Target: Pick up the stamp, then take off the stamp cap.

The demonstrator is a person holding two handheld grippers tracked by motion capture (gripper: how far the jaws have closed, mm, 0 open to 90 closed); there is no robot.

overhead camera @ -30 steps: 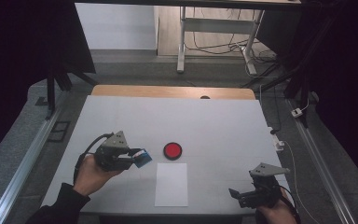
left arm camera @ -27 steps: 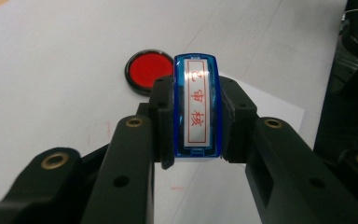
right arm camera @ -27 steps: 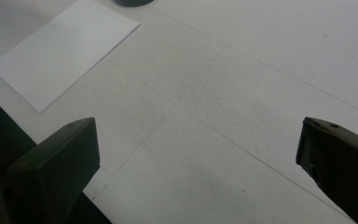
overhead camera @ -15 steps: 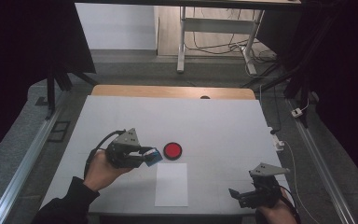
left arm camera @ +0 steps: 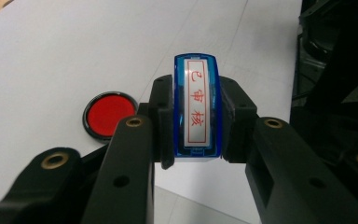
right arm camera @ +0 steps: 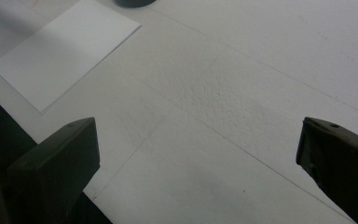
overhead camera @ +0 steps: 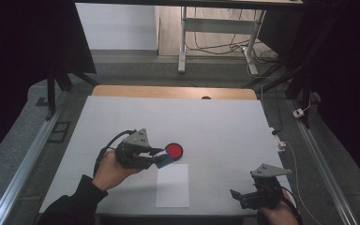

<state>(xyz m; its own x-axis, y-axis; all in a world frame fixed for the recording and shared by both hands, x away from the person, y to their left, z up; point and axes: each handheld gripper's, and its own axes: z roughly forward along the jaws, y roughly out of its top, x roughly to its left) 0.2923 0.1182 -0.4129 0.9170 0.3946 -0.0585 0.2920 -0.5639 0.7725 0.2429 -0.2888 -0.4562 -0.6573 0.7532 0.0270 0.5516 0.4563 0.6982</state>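
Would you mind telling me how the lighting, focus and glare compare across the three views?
In the high view the white table is evenly lit while the surroundings fall into near black. In the left gripper view the blue stamp and its red characters are sharp, with a little glare on its plastic edges; the red ink pad is slightly soft. In the right gripper view the near jaws are blurred and the sheet of paper is shaded unevenly.

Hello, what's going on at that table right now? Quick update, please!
Left gripper shut on blue stamp, beside the red ink pad. Right gripper open, holding nothing, low over the table. White paper sheet lies flat, nothing on it.
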